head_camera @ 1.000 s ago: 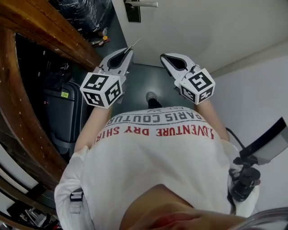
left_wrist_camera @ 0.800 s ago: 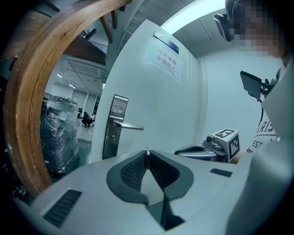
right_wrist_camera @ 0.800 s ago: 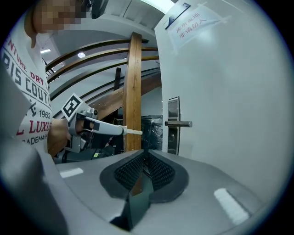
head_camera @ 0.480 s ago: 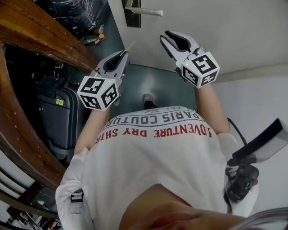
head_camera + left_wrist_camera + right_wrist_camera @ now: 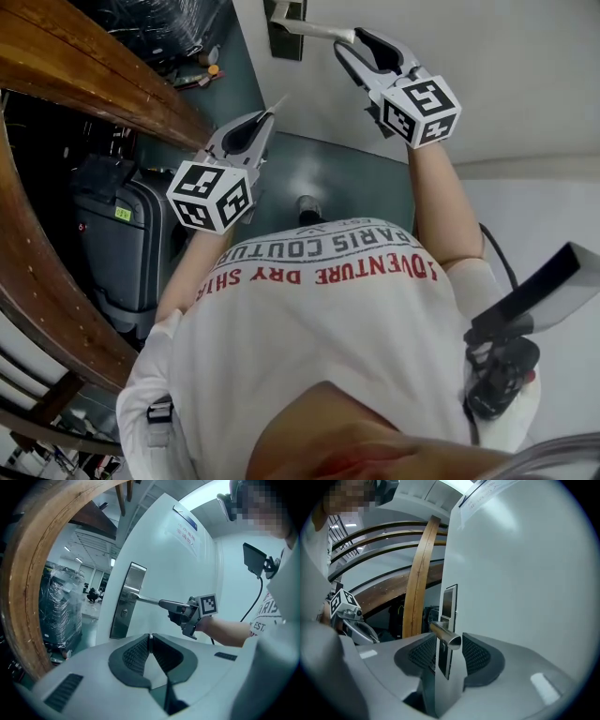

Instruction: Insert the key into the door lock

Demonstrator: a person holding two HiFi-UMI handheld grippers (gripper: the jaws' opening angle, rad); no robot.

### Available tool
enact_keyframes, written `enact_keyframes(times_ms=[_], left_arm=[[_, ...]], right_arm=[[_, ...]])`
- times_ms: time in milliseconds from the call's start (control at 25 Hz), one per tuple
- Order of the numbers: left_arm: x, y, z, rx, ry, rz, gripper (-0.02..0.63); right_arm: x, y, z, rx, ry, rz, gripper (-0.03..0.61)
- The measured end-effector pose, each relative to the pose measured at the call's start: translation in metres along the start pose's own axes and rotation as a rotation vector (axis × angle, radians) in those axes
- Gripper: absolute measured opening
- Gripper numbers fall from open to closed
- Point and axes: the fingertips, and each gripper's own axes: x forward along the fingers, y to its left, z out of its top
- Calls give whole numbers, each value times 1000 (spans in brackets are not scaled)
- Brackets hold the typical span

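A: Where is the key sitting?
B: The left gripper (image 5: 265, 120) is clenching the key (image 5: 279, 99) between its jaws. The thin blade is poking past the tips toward the upper right of the head view, and it is hanging well apart from the lock plate (image 5: 126, 603).

A: And the other one?
B: The right gripper (image 5: 352, 44) is reaching the free end of the door handle (image 5: 443, 633). Its jaws are opening. The round handle tip is sitting between them with a gap on each side, so they are grasping nothing.

A: What is crowding the lock?
B: The handle is jutting out of the plate just above the keyhole (image 5: 124, 613), and the right gripper is sitting at the handle's end, right of centre in the left gripper view.

A: And the room?
B: A white door (image 5: 525, 583) is filling the right of the right gripper view. A curved wooden beam (image 5: 33, 573) is arching down the left edge. A dark suitcase (image 5: 127, 244) is standing on the dark green floor (image 5: 328, 173), at the left of the head view.

A: Is any view adding something?
B: The left gripper view alone is showing the keyhole, plus a plastic-wrapped stack (image 5: 58, 606) beyond the door's edge. The head view is showing the person's white shirt (image 5: 328, 328) with its red lettering.
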Motion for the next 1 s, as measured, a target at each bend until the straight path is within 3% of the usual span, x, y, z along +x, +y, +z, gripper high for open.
enact_keyframes(times_ms=[320, 520, 1000], left_arm=[[7, 16, -1, -68, -33, 31, 23], [17, 24, 3, -183, -98, 29, 22], [67, 54, 22, -792, -358, -43, 21]], right_arm=[[5, -2, 0, -30, -7, 7, 140], [6, -4, -2, -28, -7, 2, 140], [4, -1, -1, -19, -15, -8, 140]])
